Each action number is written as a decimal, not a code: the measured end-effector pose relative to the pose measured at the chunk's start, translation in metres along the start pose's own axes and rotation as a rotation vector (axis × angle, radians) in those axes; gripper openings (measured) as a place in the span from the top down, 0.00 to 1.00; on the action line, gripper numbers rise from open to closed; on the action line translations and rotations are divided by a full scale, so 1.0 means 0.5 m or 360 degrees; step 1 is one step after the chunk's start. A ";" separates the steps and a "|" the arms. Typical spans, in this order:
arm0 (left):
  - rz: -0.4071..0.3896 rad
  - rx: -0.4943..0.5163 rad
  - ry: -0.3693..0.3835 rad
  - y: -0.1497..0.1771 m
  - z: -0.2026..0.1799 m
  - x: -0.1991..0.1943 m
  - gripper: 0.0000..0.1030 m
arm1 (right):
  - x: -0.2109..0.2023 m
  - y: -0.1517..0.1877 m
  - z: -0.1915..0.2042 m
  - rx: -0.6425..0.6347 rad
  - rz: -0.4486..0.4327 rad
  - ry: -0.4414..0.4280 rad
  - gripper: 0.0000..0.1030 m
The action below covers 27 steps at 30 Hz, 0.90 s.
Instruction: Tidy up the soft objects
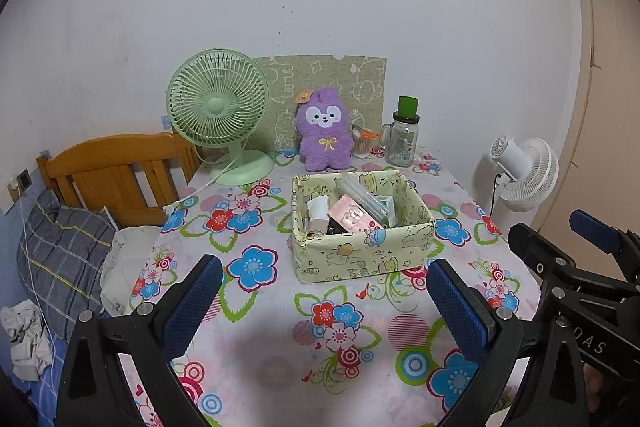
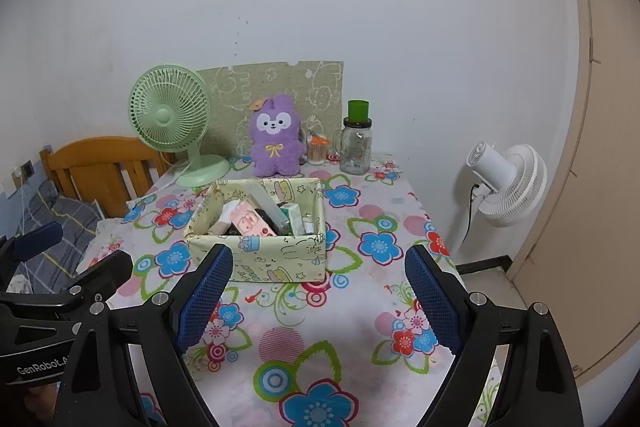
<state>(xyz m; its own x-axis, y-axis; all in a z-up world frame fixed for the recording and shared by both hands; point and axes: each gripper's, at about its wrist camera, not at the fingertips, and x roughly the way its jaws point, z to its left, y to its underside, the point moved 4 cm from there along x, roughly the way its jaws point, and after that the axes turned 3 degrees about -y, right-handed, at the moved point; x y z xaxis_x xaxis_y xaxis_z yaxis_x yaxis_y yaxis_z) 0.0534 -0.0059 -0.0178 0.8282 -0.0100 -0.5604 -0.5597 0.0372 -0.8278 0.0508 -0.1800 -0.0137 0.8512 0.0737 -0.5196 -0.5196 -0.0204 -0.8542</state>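
Left wrist view, left tool (image 1: 324, 301) released, right tool (image 2: 319, 293) released, both empty above desk (image 1: 280, 347), plush (image 1: 323, 129) upright beyond box (image 1: 360, 227).

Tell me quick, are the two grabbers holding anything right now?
Left gripper: open, holding nothing, above the table.
Right gripper: open, holding nothing too.

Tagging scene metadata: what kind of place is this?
Most likely a bedroom at home: a wooden headboard with bedding beside a table with a floral tablecloth, plus a purple plush toy and a green desk fan.
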 end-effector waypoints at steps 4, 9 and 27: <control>-0.0009 -0.0009 0.0003 -0.001 0.001 -0.008 0.00 | -0.003 0.000 -0.001 0.0004 -0.0007 -0.0001 0.13; -0.0029 0.0005 -0.0004 -0.008 0.000 -0.012 0.00 | -0.009 -0.002 -0.001 0.0008 -0.0018 -0.0012 0.13; -0.0043 0.0014 0.0002 -0.010 -0.005 -0.019 0.00 | -0.014 -0.002 -0.007 0.0033 -0.0026 -0.0013 0.13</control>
<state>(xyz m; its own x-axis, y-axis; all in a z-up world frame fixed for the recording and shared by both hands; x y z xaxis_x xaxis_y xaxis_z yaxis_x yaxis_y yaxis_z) 0.0485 -0.0085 -0.0083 0.8429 -0.0124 -0.5379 -0.5369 0.0456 -0.8424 0.0454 -0.1839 -0.0092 0.8591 0.0820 -0.5053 -0.5071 0.0015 -0.8619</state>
